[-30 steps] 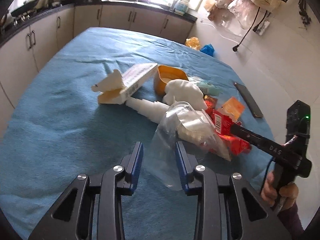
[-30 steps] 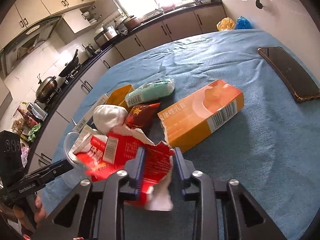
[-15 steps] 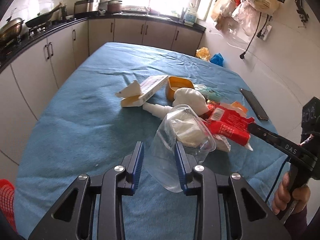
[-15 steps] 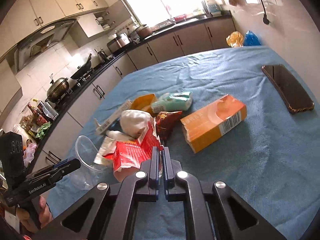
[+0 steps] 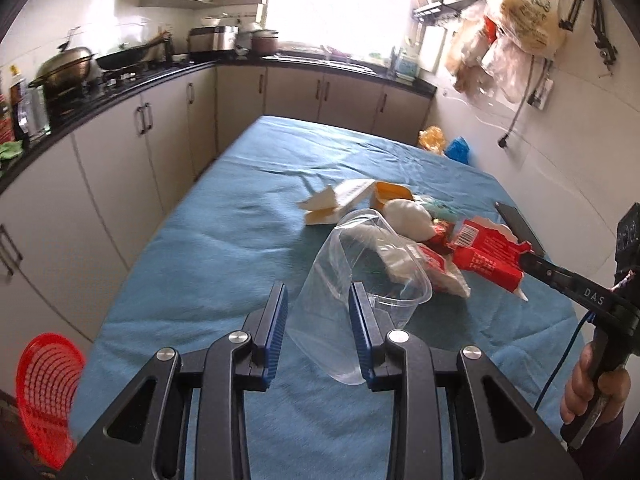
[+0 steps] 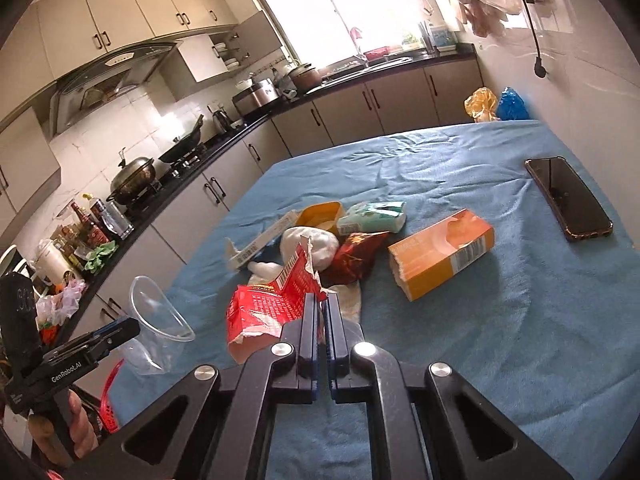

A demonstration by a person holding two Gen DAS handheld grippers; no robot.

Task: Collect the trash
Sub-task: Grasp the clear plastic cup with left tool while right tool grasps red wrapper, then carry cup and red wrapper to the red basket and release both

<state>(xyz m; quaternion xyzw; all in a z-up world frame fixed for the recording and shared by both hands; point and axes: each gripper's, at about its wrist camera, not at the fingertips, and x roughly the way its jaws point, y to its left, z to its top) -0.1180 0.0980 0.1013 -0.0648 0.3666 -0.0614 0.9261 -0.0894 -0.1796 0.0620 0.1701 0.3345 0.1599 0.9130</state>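
the left gripper (image 5: 318, 322) grips the clear plastic cup (image 5: 360, 276) above the blue table (image 5: 224, 248); the right gripper (image 6: 323, 320) is clenched on the torn red wrapper (image 6: 268, 308) — best stuff it into the cup mouth, keeping the cup steady.

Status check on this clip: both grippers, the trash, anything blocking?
Left gripper shut on clear plastic cup, lifted. Right gripper clamps torn red wrapper. More trash on table; red basket unobstructed.
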